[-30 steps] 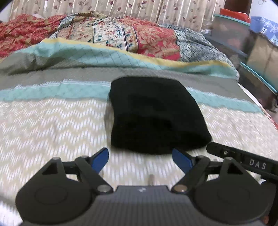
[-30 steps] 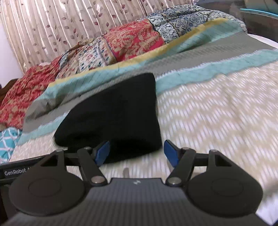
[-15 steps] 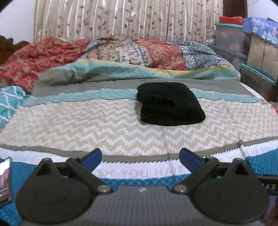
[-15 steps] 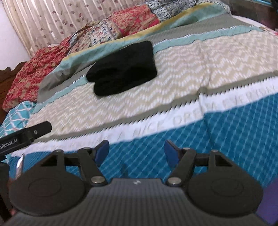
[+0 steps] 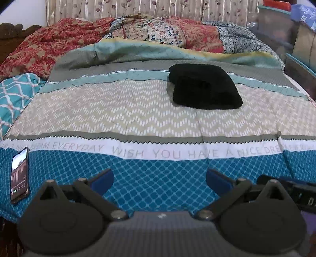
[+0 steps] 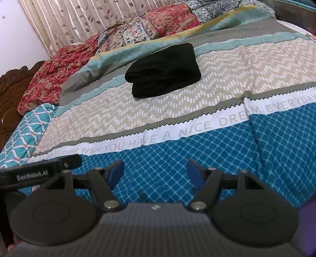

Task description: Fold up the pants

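While folded, black pants (image 5: 204, 87), long axis running toward curtain (image 5: 138, 8)

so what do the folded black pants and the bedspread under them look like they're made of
Folded black pants: soft, matte, thick fabric, maybe knit or fleece; they absorb light and the fold edges are rounded and bulky. Bedspread: thin printed woven cloth, probably cotton or a blend; flat matte surface with crisp printed patterns and lettering, lying in shallow creases.

Phone (image 5: 19, 176) on patterned bedspread (image 5: 138, 110); crumpled quilt (image 5: 158, 33) before curtain (image 5: 138, 8).
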Tool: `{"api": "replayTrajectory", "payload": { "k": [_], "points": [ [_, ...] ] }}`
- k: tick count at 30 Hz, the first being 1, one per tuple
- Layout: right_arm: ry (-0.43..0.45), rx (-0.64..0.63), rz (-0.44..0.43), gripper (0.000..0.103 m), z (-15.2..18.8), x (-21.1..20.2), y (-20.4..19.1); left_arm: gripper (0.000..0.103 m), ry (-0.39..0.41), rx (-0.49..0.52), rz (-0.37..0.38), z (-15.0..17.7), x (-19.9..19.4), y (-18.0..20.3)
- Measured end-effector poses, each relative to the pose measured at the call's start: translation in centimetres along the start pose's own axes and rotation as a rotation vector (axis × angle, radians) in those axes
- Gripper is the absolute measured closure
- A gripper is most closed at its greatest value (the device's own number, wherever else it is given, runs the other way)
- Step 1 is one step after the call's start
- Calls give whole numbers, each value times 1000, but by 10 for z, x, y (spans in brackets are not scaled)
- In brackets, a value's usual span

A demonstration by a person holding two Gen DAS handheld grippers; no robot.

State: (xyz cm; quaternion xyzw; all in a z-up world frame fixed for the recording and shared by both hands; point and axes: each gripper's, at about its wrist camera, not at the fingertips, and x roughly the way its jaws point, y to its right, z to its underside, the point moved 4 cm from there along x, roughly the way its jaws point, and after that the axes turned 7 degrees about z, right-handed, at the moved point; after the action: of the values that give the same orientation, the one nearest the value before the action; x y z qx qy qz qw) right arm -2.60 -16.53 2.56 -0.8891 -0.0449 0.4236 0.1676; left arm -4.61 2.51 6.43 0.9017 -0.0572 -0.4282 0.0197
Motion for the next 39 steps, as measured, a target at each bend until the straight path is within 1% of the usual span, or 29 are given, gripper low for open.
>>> {"api": "replayTrajectory", "payload": {
  "k": [8, 17, 22, 29, 39],
  "points": [
    [-10, 16, 8, 26, 1, -6, 2, 0, 26, 19, -22, -1, -7, 3],
    [-29, 23, 4, 25, 3, -4, 2, 0, 60, 42, -54, -3, -11, 3],
    [-37, 30, 4, 25, 4, -3, 3, 0, 63, 53, -87, -4, -9, 2],
    [-56, 54, 8, 24, 6, 0, 6, 0, 49, 52, -113, -4, -6, -2],
    [-66, 53, 9, 23, 7, 1, 6, 0, 45, 38, -129, -3, -4, -5]
  ]
}}
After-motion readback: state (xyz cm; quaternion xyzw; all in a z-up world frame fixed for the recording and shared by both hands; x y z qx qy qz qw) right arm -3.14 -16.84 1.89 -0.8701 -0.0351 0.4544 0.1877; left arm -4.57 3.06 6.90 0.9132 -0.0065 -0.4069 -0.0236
